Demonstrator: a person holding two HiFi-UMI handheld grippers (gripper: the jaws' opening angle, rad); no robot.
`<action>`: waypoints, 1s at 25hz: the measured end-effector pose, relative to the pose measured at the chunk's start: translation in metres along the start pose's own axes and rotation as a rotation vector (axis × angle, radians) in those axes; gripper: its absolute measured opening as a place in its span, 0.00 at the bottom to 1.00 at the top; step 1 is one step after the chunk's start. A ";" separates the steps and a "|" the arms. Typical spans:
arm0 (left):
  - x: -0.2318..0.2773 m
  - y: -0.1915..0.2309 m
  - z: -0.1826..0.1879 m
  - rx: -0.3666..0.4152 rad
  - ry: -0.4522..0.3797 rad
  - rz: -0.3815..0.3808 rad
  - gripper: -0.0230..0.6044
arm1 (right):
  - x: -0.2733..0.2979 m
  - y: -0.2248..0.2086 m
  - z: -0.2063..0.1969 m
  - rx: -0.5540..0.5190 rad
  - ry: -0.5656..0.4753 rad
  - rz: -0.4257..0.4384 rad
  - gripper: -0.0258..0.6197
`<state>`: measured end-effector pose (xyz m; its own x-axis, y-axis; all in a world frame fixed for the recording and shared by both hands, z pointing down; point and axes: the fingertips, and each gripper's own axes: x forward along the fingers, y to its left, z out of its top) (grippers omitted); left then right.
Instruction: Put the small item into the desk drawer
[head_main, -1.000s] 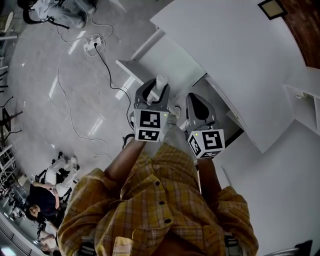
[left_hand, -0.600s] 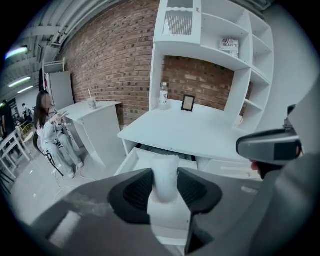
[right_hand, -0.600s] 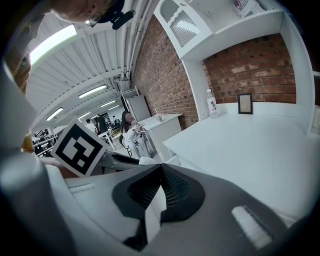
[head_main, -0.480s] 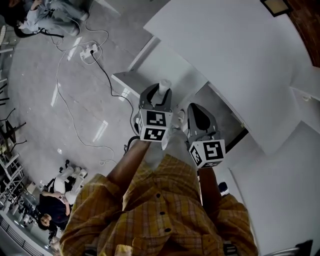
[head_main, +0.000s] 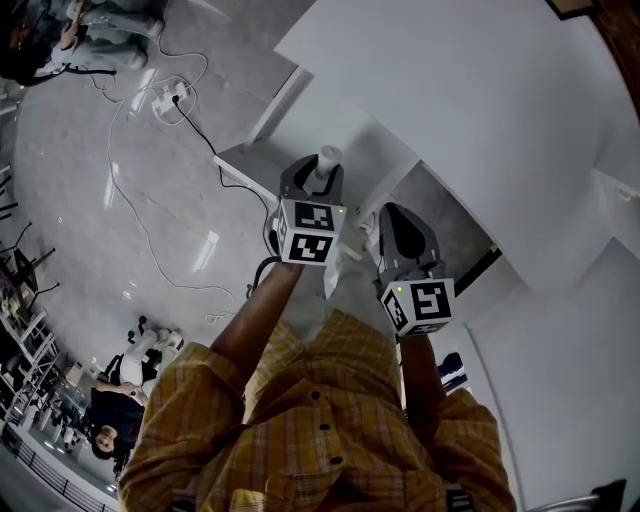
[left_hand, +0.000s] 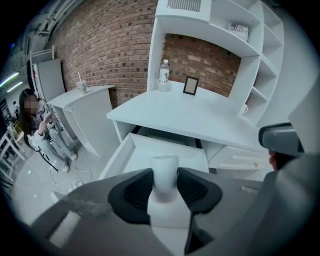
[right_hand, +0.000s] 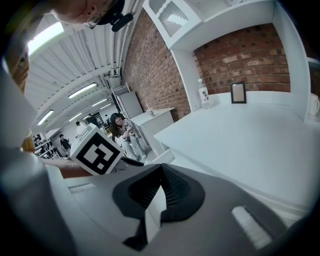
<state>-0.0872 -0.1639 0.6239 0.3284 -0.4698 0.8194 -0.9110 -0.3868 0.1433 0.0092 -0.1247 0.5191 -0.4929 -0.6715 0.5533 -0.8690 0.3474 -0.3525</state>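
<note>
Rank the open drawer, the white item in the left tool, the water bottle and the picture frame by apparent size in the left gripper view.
1. open drawer and white item: about alike; the item sits right at the camera, so unranked.
2. water bottle.
3. picture frame, slightly smaller.

The small item (left_hand: 165, 167) in your grey left tongs (left_hand: 164, 175) is white. The bench (left_hand: 200, 120) and drawer (left_hand: 145, 150) are white too, the wall (left_hand: 100, 40) at upper left is red brick, and your shirt (head_main: 320, 430) is yellow checked.
</note>
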 end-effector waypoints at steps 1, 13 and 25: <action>0.004 -0.001 -0.001 -0.001 0.011 -0.003 0.30 | -0.001 -0.001 0.000 0.001 0.003 -0.002 0.03; 0.062 -0.012 -0.024 0.094 0.157 -0.033 0.30 | -0.002 -0.005 -0.017 0.021 0.037 -0.006 0.03; 0.099 -0.010 -0.053 0.135 0.266 -0.038 0.30 | 0.000 -0.015 -0.029 0.045 0.057 -0.026 0.03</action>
<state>-0.0584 -0.1642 0.7333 0.2678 -0.2353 0.9343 -0.8521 -0.5104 0.1157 0.0204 -0.1107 0.5466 -0.4727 -0.6413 0.6045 -0.8795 0.2996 -0.3699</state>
